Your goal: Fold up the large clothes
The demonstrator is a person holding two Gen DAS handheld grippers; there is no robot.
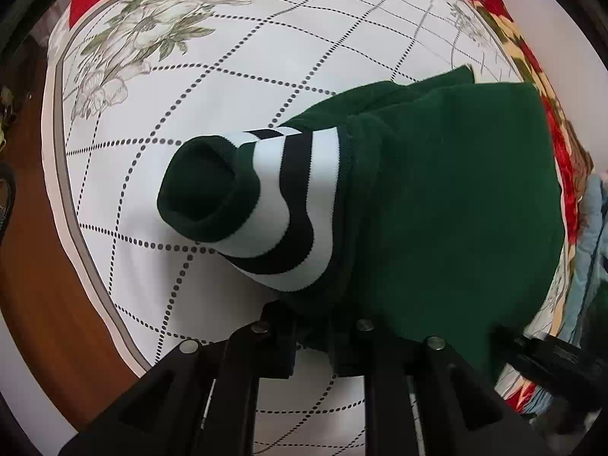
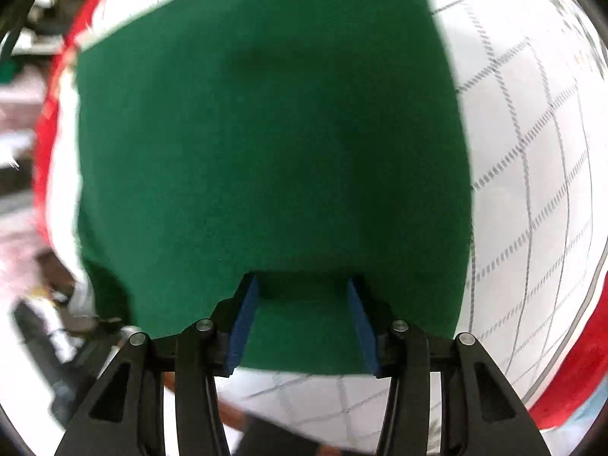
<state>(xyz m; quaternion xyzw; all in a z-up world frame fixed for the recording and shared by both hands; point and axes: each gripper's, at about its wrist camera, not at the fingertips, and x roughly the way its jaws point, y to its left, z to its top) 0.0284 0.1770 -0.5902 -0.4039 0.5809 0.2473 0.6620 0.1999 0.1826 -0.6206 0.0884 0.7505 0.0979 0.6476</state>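
A dark green sweater [image 1: 448,197] lies bunched on the white bedsheet [image 1: 190,114]. Its sleeve with white and black stripes and a green cuff [image 1: 205,186] points to the left. My left gripper [image 1: 311,323] is shut on the sweater's near edge, its fingertips buried in the fabric. In the right wrist view the sweater [image 2: 266,133] fills the middle, blurred by motion. My right gripper [image 2: 304,292] is open, its blue pads [image 2: 245,323] standing apart over the near edge of the green cloth.
The sheet has a dotted grid and a grey flower print [image 1: 152,26]. A red floral blanket [image 1: 532,60] borders it at the back and right. Brown floor [image 1: 34,266] shows at the left beyond the bed edge. Blue cloth [image 1: 592,235] hangs at far right.
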